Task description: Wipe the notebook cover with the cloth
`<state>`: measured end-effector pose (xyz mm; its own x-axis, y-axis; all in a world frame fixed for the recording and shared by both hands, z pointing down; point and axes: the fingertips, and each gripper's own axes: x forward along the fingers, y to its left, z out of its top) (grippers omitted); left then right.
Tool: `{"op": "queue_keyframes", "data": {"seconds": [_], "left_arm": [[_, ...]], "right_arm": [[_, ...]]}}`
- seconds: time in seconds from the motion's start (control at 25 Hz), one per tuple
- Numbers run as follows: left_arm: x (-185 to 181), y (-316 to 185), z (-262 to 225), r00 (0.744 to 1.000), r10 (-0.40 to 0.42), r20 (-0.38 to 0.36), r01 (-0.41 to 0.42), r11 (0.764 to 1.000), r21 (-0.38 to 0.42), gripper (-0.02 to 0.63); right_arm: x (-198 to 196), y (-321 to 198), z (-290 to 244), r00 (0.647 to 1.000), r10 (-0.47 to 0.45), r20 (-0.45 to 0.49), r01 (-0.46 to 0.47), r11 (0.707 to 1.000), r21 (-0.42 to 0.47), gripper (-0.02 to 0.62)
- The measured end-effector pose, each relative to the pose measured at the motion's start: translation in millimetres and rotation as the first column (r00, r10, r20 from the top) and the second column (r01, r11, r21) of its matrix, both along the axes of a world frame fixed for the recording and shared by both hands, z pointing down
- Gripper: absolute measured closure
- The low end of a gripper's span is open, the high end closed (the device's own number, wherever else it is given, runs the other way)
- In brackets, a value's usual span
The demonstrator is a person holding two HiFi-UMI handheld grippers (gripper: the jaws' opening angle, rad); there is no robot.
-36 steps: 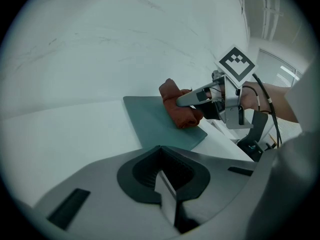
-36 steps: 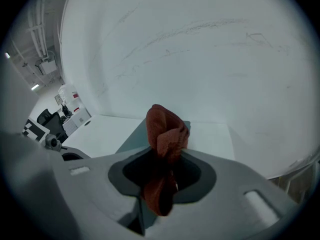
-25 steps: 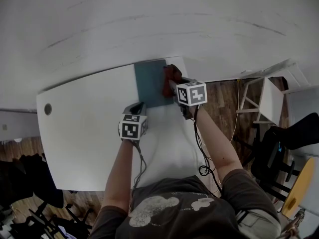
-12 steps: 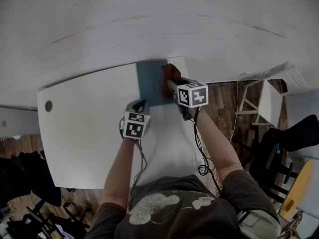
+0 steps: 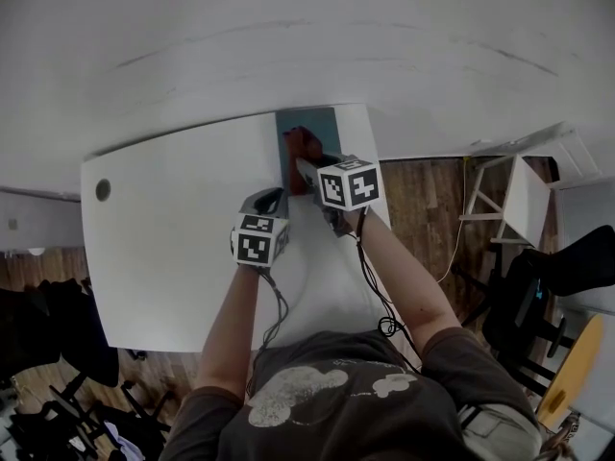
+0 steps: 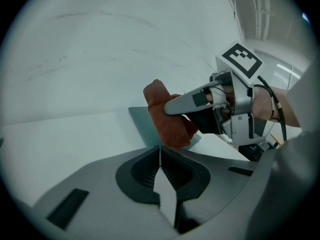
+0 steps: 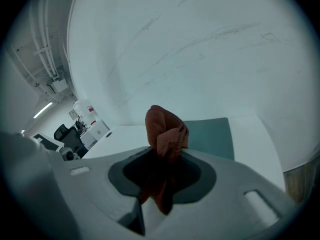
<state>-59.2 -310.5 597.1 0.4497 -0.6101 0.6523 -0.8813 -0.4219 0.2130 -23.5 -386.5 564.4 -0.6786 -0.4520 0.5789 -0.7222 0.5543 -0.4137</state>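
Note:
A teal notebook [image 5: 322, 126] lies flat at the far edge of the white table [image 5: 173, 257]. My right gripper [image 5: 303, 166] is shut on a rust-red cloth [image 5: 297, 148], which is bunched up and rests on the left part of the cover. In the right gripper view the cloth [image 7: 165, 129] stands up out of the shut gripper [image 7: 162, 156], with the notebook [image 7: 212, 136] behind it. My left gripper [image 5: 274, 198] sits at the notebook's near left corner. In the left gripper view that gripper [image 6: 160, 156] is shut and empty, just short of the notebook [image 6: 142, 124] and cloth [image 6: 167, 119].
A plain white wall [image 5: 288, 36] rises right behind the table. A round cable hole [image 5: 103, 190] is near the table's far left corner. The table's right edge drops to wooden floor [image 5: 423, 185], where a white stool [image 5: 524, 195] and dark chairs [image 5: 567, 257] stand.
My right gripper has dragged the cloth leftward across the cover, from the notebook's right edge to its left part. The left gripper has stayed by the near left corner.

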Motion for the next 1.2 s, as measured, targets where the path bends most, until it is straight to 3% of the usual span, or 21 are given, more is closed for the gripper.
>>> {"op": "queue_keyframes", "data": {"seconds": [0.2, 0.52, 1.2], "left_arm": [[-14, 13, -3, 0.999, -0.034, -0.025, 0.034, 0.999, -0.010, 0.600], [-33, 20, -11, 0.993, -0.096, -0.072, 0.094, 0.995, -0.022, 0.600], [9, 35, -15, 0.998, -0.049, -0.039, 0.048, 0.998, -0.027, 0.600]], "right_arm": [[-23, 19, 16, 0.998, -0.052, -0.033, 0.051, 0.998, -0.045, 0.488], [-18, 26, 31, 0.995, -0.042, -0.087, 0.036, 0.997, -0.072, 0.488], [86, 25, 35, 0.990, 0.122, -0.073, -0.130, 0.986, -0.106, 0.486]]}}
